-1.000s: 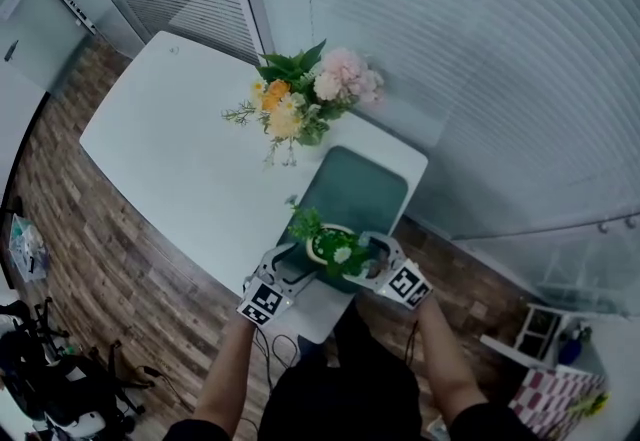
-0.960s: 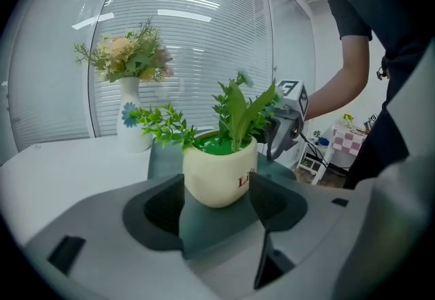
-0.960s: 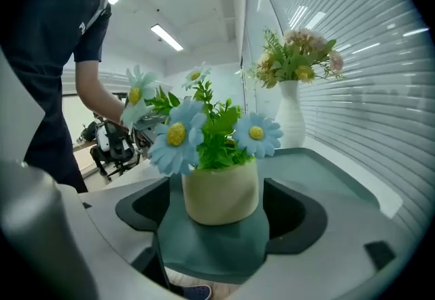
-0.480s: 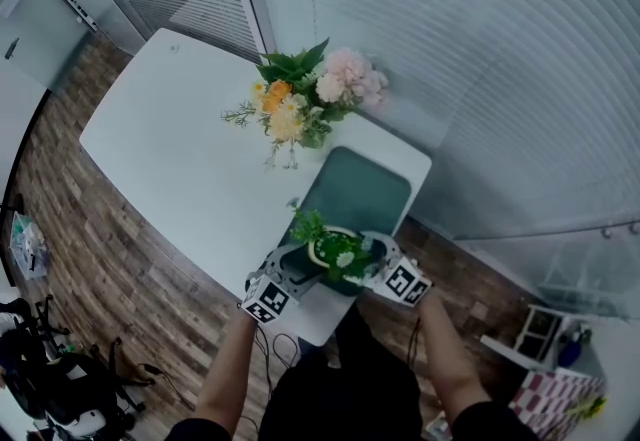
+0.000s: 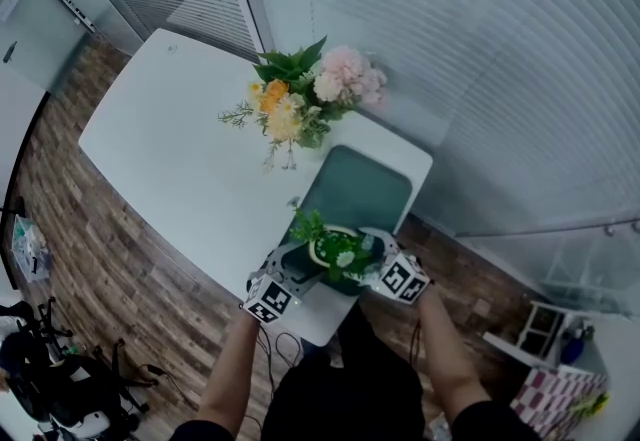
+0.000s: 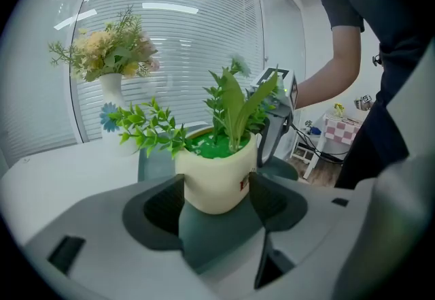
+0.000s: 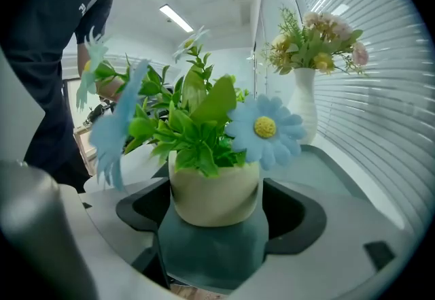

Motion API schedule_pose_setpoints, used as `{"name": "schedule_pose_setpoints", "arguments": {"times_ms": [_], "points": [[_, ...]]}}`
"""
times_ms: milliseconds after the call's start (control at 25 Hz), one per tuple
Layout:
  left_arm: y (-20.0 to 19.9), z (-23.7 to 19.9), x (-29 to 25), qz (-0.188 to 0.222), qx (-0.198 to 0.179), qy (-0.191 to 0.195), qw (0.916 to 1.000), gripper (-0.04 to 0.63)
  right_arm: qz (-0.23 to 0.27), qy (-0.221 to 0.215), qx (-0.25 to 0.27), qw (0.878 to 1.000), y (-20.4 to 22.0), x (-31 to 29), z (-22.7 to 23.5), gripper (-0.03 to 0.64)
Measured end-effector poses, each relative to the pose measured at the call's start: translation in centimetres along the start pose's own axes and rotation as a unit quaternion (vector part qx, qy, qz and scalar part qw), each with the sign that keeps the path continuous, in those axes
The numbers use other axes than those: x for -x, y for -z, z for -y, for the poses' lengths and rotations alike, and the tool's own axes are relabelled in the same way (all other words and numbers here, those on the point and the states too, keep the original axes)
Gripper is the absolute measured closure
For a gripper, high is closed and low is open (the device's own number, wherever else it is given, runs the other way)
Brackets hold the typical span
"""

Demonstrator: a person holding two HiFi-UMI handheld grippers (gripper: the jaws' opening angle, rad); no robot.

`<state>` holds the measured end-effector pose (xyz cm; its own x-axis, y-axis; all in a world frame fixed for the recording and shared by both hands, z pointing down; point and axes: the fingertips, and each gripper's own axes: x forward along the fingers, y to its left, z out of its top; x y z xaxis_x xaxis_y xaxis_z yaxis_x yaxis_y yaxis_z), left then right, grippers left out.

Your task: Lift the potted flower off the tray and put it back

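Cream pot of the potted flower (image 6: 216,179), with green foliage and a pale blue daisy (image 7: 264,130) above the rim. It is located over the near end of the dark green tray (image 5: 356,187), on the person's side. Whether its base sits on the tray or hangs just clear of it cannot be told.

Left hand-held gripper (image 6: 217,200): jaws closed against the pot's two sides, one dark pad on each flank.

Right hand-held gripper (image 7: 216,202): jaws likewise pressed on the same pot, from the opposite direction. Its marker cube (image 5: 403,280) faces up in the head view.

Tray: lies at the near right corner of the white worktop (image 5: 170,144), long axis running away from the person.

Vase (image 7: 304,109): white, upright, holding a mixed bouquet (image 5: 305,94) of pink, yellow and orange blooms. It stands on the worktop near the tray's far end.

Floor (image 5: 90,259): wood-pattern planks.
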<state>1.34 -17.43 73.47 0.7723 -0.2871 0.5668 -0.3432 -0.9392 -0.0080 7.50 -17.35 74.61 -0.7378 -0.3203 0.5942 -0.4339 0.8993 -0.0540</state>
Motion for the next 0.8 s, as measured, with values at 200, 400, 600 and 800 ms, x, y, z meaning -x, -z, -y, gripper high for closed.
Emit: {"name": "schedule_pose_setpoints", "arguments": {"times_ms": [200, 400, 600, 800], "points": [[-0.04, -0.12, -0.28, -0.008, 0.012, -0.005, 0.9999, 0.314, -0.015, 0.002, -0.008, 1.000, 0.11, -0.24, 0.06, 0.230], [-0.57, -0.40, -0.26, -0.002, 0.010, -0.017, 0.9998, 0.316, -0.019, 0.006, -0.007, 1.000, 0.07, -0.20, 0.26, 0.230], [-0.31, -0.50, -0.52, 0.004, 0.025, -0.010, 0.9996, 0.316, -0.020, 0.001, -0.012, 1.000, 0.30, -0.45, 0.38, 0.230], [-0.28, -0.39, -0.51, 0.002, 0.031, -0.011, 0.9995, 0.316, -0.017, 0.002, -0.011, 1.000, 0.31, -0.39, 0.28, 0.230]]}}
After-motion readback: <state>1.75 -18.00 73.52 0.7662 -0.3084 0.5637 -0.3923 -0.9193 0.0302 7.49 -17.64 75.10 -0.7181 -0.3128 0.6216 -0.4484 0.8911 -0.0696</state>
